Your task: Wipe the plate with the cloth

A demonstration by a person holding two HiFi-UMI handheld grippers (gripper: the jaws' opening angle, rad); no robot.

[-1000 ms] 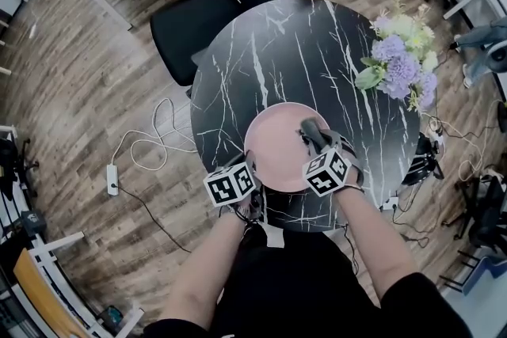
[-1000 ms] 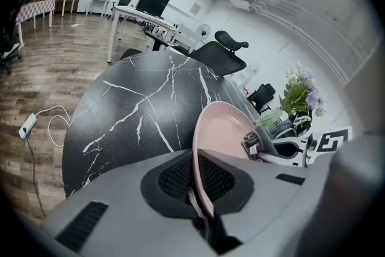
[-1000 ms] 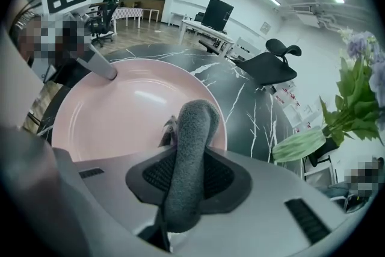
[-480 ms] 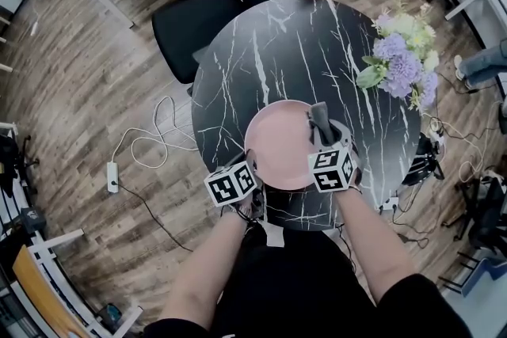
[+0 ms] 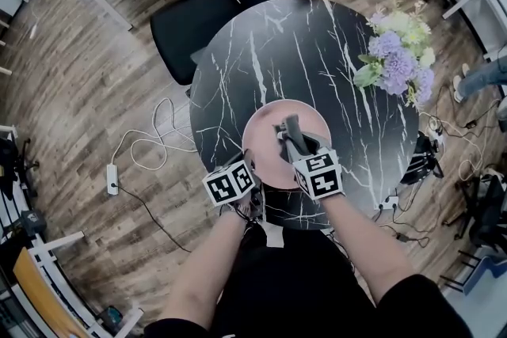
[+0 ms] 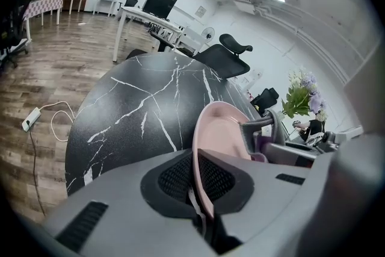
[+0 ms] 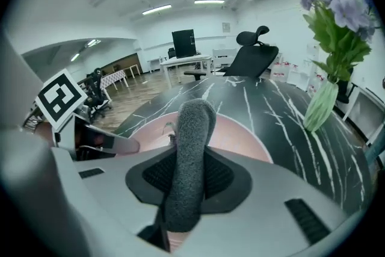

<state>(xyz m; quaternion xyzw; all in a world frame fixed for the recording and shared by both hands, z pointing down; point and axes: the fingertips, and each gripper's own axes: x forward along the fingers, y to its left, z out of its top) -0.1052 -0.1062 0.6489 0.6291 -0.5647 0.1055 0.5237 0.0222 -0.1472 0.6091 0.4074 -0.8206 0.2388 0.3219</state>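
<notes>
Moved since earlier frame: right gripper, carrying cloth, from the right rim of the plate to its middle; left gripper unmoved.

Cloth: grey roll, long axis along the jaws, pointing away from the person. Right jaws clamped on it, plain only in the right gripper view.

Plate: pink, at the near edge of the worktop. Its near rim is pinched in the almost-closed left jaws, shown only by the left gripper view.

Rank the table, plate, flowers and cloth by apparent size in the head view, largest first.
1. table: largest by far.
2 and 3. plate and flowers: they look about alike, so I won't rank them.
4. cloth: smallest, a narrow grey strip over the plate.
</notes>
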